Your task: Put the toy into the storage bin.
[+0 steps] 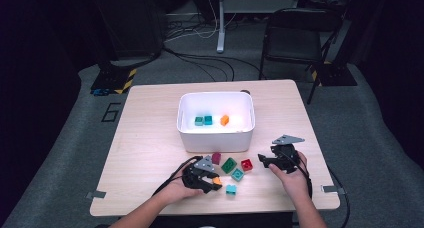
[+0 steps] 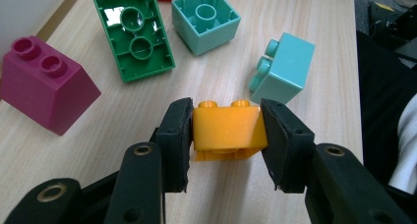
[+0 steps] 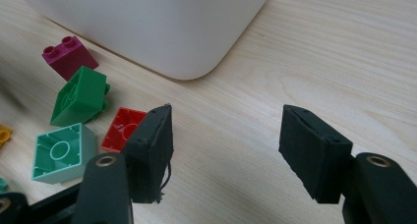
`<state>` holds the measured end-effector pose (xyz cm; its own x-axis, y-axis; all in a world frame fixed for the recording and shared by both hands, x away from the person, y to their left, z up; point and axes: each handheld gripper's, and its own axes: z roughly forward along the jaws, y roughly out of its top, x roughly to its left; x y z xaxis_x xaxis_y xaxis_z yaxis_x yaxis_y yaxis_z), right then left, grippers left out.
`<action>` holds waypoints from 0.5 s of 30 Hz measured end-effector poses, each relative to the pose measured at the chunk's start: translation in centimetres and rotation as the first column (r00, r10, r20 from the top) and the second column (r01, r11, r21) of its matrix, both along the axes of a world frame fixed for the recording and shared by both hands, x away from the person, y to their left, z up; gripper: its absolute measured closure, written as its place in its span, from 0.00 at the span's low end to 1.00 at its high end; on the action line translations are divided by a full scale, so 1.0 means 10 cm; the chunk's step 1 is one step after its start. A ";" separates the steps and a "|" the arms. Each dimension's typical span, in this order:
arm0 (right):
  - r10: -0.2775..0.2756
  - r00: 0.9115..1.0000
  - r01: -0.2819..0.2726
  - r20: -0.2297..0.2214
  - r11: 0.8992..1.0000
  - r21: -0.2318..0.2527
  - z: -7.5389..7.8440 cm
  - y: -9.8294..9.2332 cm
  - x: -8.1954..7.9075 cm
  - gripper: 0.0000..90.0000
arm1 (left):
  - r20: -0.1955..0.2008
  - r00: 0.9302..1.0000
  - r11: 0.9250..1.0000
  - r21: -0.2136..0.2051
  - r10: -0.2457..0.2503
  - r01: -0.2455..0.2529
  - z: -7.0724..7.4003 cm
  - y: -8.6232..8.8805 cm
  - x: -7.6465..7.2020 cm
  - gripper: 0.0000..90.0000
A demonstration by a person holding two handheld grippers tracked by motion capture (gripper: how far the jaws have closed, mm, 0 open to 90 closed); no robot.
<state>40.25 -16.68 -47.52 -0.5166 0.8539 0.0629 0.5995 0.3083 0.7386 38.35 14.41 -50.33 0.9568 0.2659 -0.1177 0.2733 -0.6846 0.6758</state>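
Between the pads of the left gripper [image 2: 226, 135] sits the orange brick [image 2: 227, 132], pinched on both side faces, studs up, base on the table [image 2: 314, 27]. Just past it lie a light-blue brick [image 2: 285, 69] tipped on its side, a teal brick [image 2: 205, 18] and a green brick [image 2: 133, 35], both hollow side up, with a magenta brick [image 2: 44, 89] off to the left; little room ahead, bare wood toward the near edge. High view puts the grip near the table's front edge, the white bin [image 1: 216, 138] beyond the cluster with three small bricks inside. Right gripper [image 3: 226, 150] is spread wide over bare wood, nothing between its pads; its own view adds a red brick [image 3: 123, 128] just beside its left pad and the bin's rounded corner ahead.
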 end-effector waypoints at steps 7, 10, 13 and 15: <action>-0.001 1.000 0.001 0.000 1.000 0.002 0.00 0.00 0.00 0.41 | -0.003 1.000 1.000 -0.014 -0.004 0.004 0.09 0.01 0.02 0.65; 0.000 1.000 0.000 0.002 1.000 -0.002 0.00 0.00 0.00 0.41 | 0.009 1.000 1.000 -0.021 0.000 0.000 0.12 0.01 0.02 0.65; 0.003 1.000 -0.003 0.003 1.000 -0.001 0.00 0.00 0.00 0.41 | 0.014 1.000 1.000 -0.018 -0.006 0.006 0.20 0.01 0.03 0.65; 0.003 1.000 -0.003 0.003 1.000 -0.001 0.00 0.00 0.00 0.41 | 0.019 1.000 1.000 -0.016 -0.004 0.004 0.25 0.02 0.04 0.65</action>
<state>40.28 -16.72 -47.51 -0.5193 0.8524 0.0607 0.5963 0.3106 0.7403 38.77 14.65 -47.81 0.9599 0.2606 -0.1034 0.2576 -0.6746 0.6918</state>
